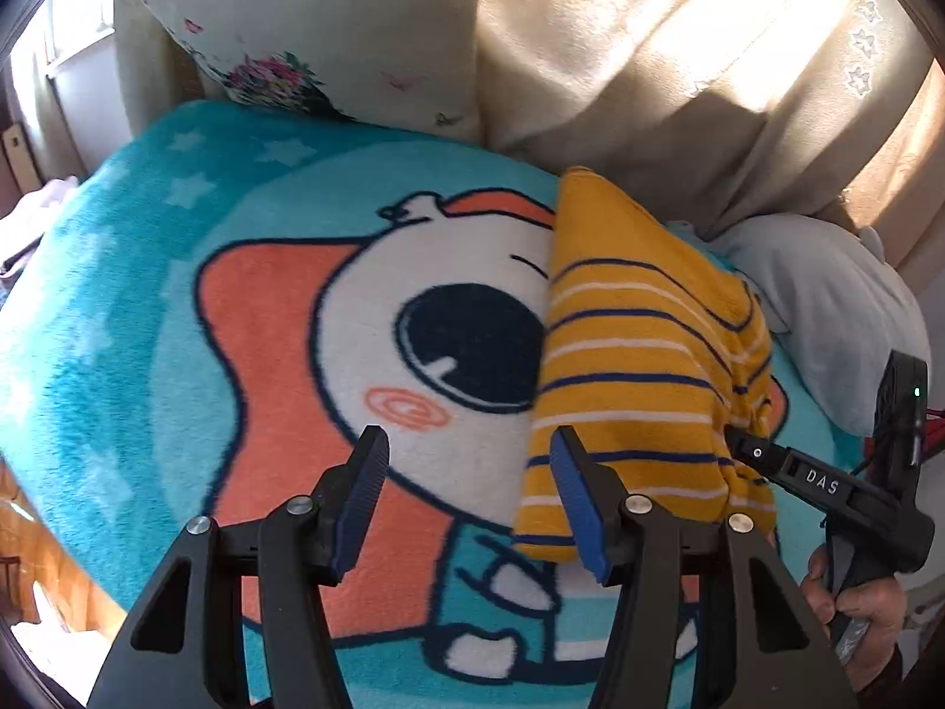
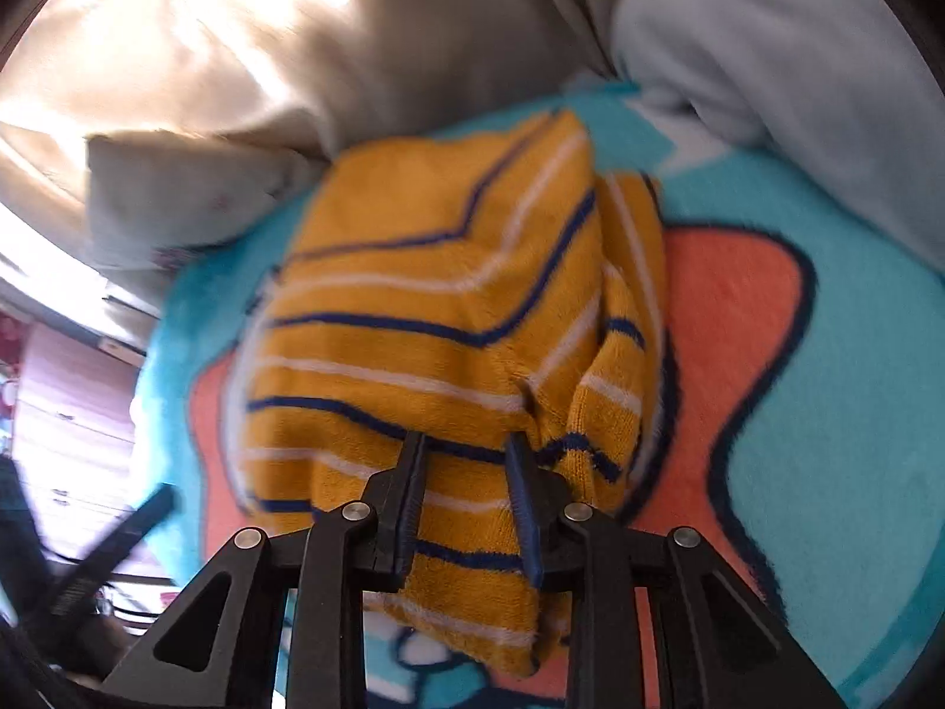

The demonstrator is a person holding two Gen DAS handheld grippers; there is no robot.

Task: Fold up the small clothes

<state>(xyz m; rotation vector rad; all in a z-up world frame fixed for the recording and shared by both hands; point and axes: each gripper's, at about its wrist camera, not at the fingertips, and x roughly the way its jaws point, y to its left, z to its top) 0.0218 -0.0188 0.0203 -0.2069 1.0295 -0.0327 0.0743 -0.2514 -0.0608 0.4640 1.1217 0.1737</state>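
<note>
A small yellow garment with navy and white stripes [image 1: 638,354] lies folded lengthwise on the cartoon blanket [image 1: 236,354]. My left gripper [image 1: 469,455] is open and empty, its right finger just at the garment's left edge. My right gripper [image 2: 466,455] is shut on a thick bunch of the garment [image 2: 425,319] at its near end. In the left wrist view the right gripper [image 1: 744,443] reaches in from the right, its tip at the garment's right side. The right wrist view is blurred.
The teal, orange and white blanket [image 2: 797,354] covers the bed. A floral pillow [image 1: 331,41] and beige curtains [image 1: 679,71] stand behind. A pale blue cushion [image 1: 827,307] lies at the right, and it also shows in the right wrist view [image 2: 768,41].
</note>
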